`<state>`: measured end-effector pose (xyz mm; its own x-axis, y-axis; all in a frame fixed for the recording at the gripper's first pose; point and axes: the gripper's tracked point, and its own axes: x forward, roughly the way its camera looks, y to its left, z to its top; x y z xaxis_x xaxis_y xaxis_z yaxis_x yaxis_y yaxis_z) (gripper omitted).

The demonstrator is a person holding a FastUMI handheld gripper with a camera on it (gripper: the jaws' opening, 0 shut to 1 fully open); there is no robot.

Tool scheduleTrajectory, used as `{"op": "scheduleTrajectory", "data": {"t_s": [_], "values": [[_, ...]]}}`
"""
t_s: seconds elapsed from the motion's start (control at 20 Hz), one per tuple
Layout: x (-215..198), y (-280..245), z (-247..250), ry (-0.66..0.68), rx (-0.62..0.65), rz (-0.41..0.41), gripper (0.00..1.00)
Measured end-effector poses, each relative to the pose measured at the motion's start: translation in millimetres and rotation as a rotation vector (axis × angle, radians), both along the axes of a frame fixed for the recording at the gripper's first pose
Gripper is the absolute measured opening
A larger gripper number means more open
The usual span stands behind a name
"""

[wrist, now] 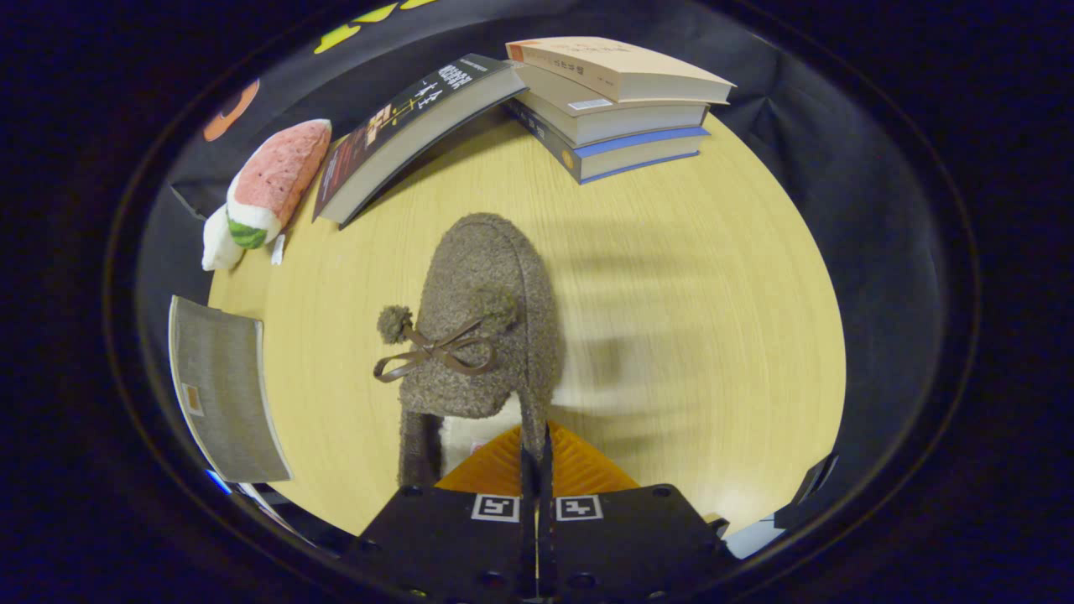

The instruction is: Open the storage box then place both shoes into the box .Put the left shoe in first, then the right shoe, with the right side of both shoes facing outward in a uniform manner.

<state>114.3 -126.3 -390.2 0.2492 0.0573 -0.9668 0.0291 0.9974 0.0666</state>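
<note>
Mid-carry at frame centre: hand-held gripper [537,470] pinching fuzzy slipper's [487,319] heel rim above bench [671,294]; next, probably lowering into box, right side outward

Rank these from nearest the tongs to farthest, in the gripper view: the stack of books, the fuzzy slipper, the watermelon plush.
1. Fuzzy slipper: its heel edge pinched between the shut tongs.
2. Watermelon plush: beyond, off left at the table edge.
3. Stack of books: farthest, straight ahead.

No text can be read: the printing on the covers of the leaning book [403,138] and the stacked books [617,105], upper centre, is too small.
</note>
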Motion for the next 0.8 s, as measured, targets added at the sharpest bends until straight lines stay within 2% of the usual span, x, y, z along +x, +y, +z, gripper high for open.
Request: {"op": "scheduleTrajectory", "data": {"t_s": [0.25,0.4,0.8], "values": [[-15.9,29.2,53.8,-0.066,0.027,0.021,0.01],[-25.3,65.6,96.6,-0.113,0.052,0.042,0.01],[-70.7,230.5,180.1,-0.147,0.165,0.157,0.01]]}}
